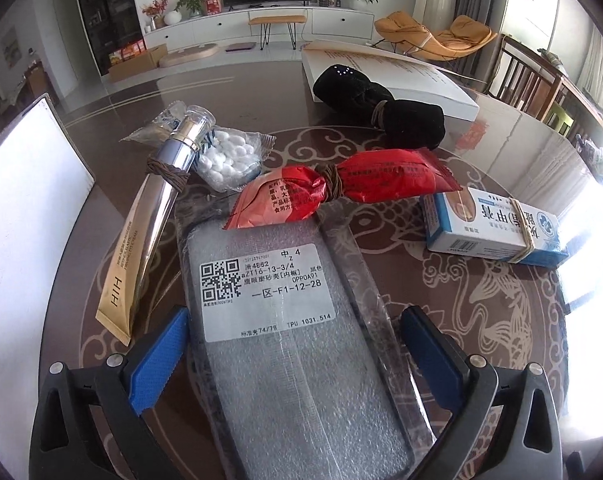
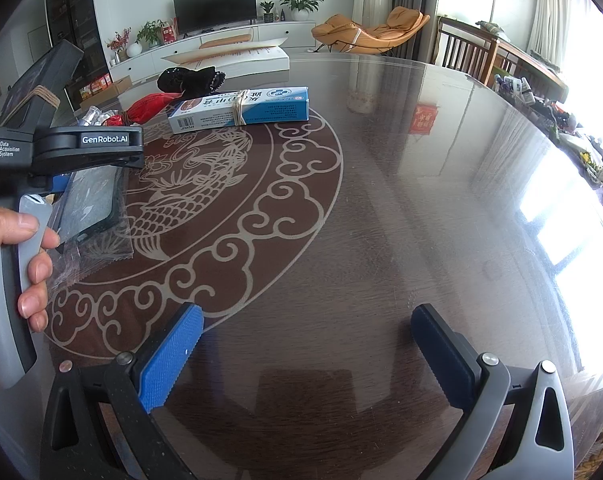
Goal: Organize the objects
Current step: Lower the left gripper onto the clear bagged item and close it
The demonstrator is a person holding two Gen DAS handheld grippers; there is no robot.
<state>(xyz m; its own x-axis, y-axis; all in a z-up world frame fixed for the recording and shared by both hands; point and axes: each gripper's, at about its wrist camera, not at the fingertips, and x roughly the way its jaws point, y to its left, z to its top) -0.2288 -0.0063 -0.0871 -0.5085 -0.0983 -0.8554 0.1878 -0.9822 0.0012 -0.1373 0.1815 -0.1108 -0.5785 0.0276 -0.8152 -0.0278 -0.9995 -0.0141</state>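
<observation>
My left tool [image 1: 293, 352] stands with its ribbed blue pads apart on both sides of a flat phone case in bubble wrap [image 1: 297, 360], at lower centre on the glossy patterned bench [image 1: 481, 300]. I cannot tell if the pads touch it. Above it lies a crinkled red packet [image 1: 341, 184], tied in the middle. My right tool [image 2: 307, 356] is apart over bare bench.

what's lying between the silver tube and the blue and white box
In the left wrist view, the red snack packet lies between the silver tube and the box.
</observation>
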